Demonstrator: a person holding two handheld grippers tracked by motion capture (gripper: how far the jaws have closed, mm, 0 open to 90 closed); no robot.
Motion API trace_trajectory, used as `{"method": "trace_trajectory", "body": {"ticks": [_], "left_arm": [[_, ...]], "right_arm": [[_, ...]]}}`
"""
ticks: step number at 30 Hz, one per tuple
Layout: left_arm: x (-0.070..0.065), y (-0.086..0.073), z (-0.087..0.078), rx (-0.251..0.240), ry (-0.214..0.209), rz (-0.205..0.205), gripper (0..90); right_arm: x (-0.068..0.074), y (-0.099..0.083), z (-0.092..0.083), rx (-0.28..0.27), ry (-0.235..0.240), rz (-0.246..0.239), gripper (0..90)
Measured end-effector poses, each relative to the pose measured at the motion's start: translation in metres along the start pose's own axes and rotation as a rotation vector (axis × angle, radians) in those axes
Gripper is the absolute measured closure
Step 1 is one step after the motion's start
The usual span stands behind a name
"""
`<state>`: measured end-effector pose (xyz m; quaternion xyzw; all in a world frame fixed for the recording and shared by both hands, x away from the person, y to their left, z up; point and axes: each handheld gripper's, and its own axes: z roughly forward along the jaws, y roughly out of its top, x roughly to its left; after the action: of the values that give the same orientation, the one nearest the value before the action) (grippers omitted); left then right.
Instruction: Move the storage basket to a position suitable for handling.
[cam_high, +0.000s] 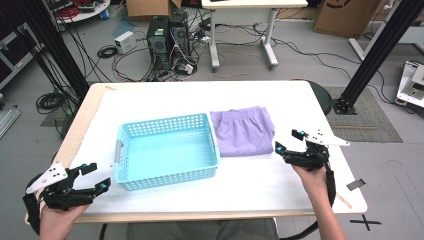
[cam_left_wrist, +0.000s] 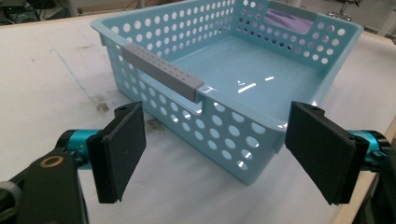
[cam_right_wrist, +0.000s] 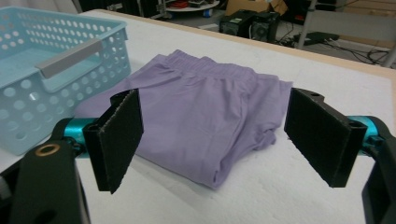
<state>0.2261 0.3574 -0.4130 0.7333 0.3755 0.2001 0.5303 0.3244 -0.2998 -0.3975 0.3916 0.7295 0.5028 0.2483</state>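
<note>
Shorts (cam_right_wrist: 205, 116), folded and lilac, lie just right of the blue basket (cam_high: 167, 150); I'd bring the right gripper (cam_high: 295, 142), jaws wide apart, low over the near fold while the left gripper (cam_high: 95, 177), jaws likewise apart, steadies the basket.

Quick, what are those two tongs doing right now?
Left tongs: open, holding nothing, facing the blue basket.
Right tongs: open, holding nothing, facing the purple shorts.
</note>
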Motion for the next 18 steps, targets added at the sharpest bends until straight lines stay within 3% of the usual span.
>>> {"method": "trace_trajectory", "body": {"ticks": [6, 18], "left_arm": [[-0.007, -0.008, 0.008, 0.031, -0.03, 0.005, 20.5], [-0.021, -0.015, 0.027, 0.057, -0.04, 0.019, 20.5]], "right_arm": [[0.008, 0.001, 0.006, 0.003, 0.031, -0.012, 19.7], [0.032, 0.004, 0.019, 0.02, 0.114, -0.036, 19.7]]}}
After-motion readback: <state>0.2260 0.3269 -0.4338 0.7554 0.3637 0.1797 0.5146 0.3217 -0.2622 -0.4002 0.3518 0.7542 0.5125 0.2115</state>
